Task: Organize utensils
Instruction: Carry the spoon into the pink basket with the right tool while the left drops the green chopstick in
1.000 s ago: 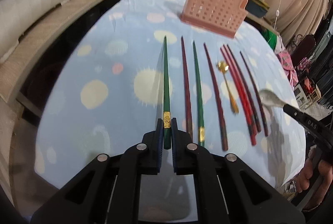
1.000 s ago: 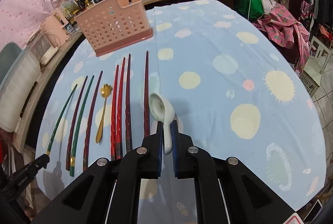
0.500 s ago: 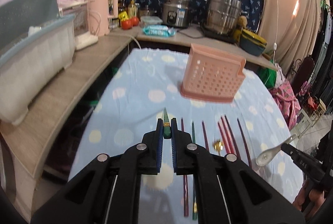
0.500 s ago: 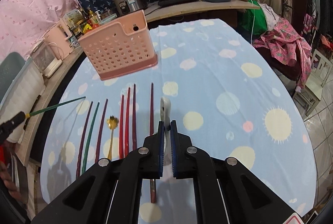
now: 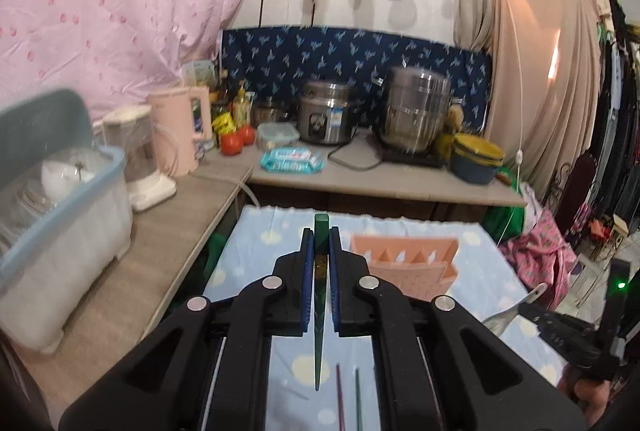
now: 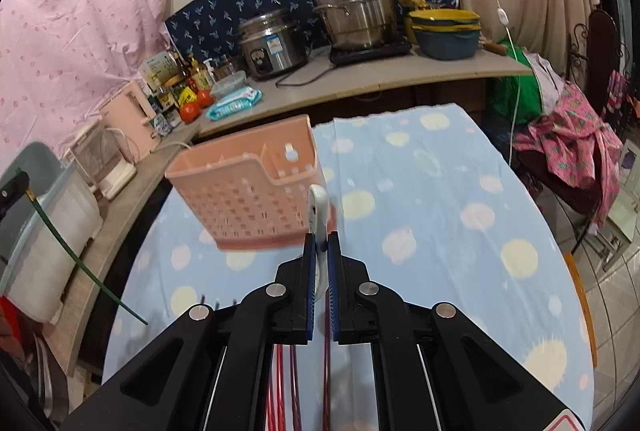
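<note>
1. Left hand-held gripper (image 5: pixel 320 251): jaws narrow and clamped on a green chopstick (image 5: pixel 319 331). The thick end stands just above the pads; the thin tip hangs down below them, clear of the surface (image 5: pixel 492 271).

2. Right hand-held gripper (image 6: pixel 320 251): jaws narrow and clamped on the handle of a white spoon (image 6: pixel 318 215). The handle end stands above the pads; the bowl is hidden below them in this view.

3. Pink basket (image 6: pixel 248 199): upright near the far end of the cloth-covered surface, ahead of both hand-held grippers and touching neither. The left wrist view shows dividers inside; how many compartments cannot be told.

4. Red chopsticks (image 6: pixel 280 383) lie on the surface beneath the right hand-held gripper, not yet collected.

5. Step judged in hand: carrying both items to the basket.

6. To do it well:
   - Bring each item above the rim before lowering.
   - Keep the chopstick near vertical, thin tip leading, so that it enters one compartment cleanly.
   - Place one item at a time; the basket looks light and may tip or slide if its wall is struck.
   - Open the jaws only once the lower end is well inside.
</note>
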Available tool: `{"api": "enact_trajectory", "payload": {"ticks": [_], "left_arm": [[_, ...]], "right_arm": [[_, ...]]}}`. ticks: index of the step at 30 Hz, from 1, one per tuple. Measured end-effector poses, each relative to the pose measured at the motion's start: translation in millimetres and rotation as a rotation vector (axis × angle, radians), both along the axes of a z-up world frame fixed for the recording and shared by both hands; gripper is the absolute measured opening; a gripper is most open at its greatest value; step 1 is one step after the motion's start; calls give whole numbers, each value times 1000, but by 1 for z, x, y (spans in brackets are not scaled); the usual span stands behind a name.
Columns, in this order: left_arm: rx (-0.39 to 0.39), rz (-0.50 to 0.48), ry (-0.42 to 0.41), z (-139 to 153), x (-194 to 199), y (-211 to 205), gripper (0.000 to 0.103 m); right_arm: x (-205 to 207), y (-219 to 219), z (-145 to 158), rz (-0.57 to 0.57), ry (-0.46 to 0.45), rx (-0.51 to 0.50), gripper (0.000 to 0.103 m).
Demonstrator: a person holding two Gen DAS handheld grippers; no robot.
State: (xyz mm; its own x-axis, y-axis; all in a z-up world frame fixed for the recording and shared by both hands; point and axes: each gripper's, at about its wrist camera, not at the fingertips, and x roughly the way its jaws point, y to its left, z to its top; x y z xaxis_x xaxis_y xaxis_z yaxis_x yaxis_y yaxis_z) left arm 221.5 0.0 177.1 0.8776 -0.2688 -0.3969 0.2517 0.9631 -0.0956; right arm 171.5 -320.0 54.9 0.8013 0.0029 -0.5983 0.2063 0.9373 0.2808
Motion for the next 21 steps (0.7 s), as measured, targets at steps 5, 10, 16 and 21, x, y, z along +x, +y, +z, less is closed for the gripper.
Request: {"api": "enact_trajectory", "payload": {"ticks": [5, 10, 16, 21], "left_arm": [[-36, -13, -102, 49, 13, -12, 7], [-65, -28, -194, 96, 37, -33, 7], [-86, -46, -207, 95, 71, -56, 7], [-84, -52, -126, 55, 103, -71, 7]], "right_arm": [[39, -2, 26, 3, -49, -13, 6], [82, -9, 35, -4, -56, -6, 6], [121, -17, 27, -7, -43, 17, 6], [141, -21, 5, -4, 8, 49, 6]]}}
